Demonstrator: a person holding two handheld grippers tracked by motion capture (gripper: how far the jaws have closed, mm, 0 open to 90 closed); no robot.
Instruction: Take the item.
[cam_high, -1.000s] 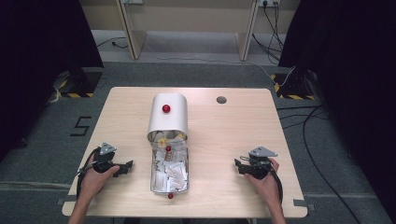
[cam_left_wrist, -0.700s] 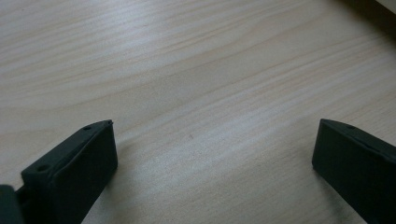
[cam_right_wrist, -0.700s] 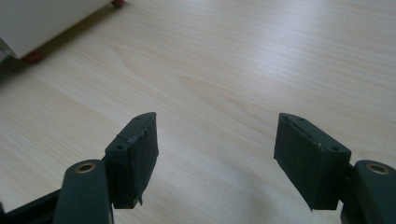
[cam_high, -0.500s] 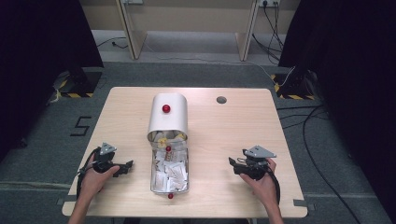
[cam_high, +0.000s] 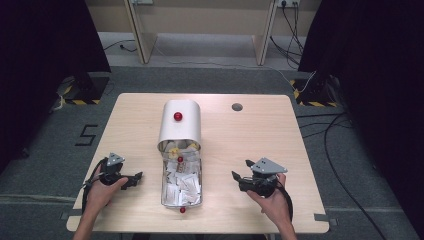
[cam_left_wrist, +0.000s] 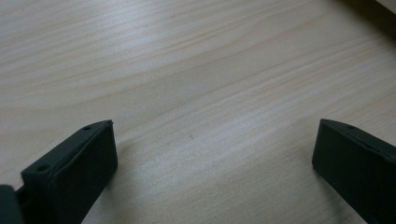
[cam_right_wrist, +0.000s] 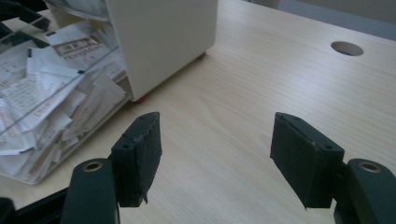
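Observation:
A cream box (cam_high: 180, 125) with a rounded top and a red knob (cam_high: 177, 116) stands at the table's middle. A clear tray (cam_high: 165, 192) full of white paper packets (cam_high: 182, 182) sticks out of its near end, with a red knob (cam_high: 182, 209) at the front. My left gripper (cam_high: 136, 178) rests on the table left of the tray, open, and its own view shows bare wood between the jaws (cam_left_wrist: 212, 140). Right of the tray my right gripper (cam_high: 241, 170) is open and points toward the box (cam_right_wrist: 163, 42) and the packets (cam_right_wrist: 51, 88), holding nothing (cam_right_wrist: 215, 140).
A round cable hole (cam_high: 237, 106) lies in the table (cam_high: 260, 135) at the far right of the box, and it also appears beyond the right jaws as the hole (cam_right_wrist: 346, 48). Grey floor and dark curtains surround the table.
My right gripper has slid a little to the left, toward the tray. The left gripper and the box have stayed put.

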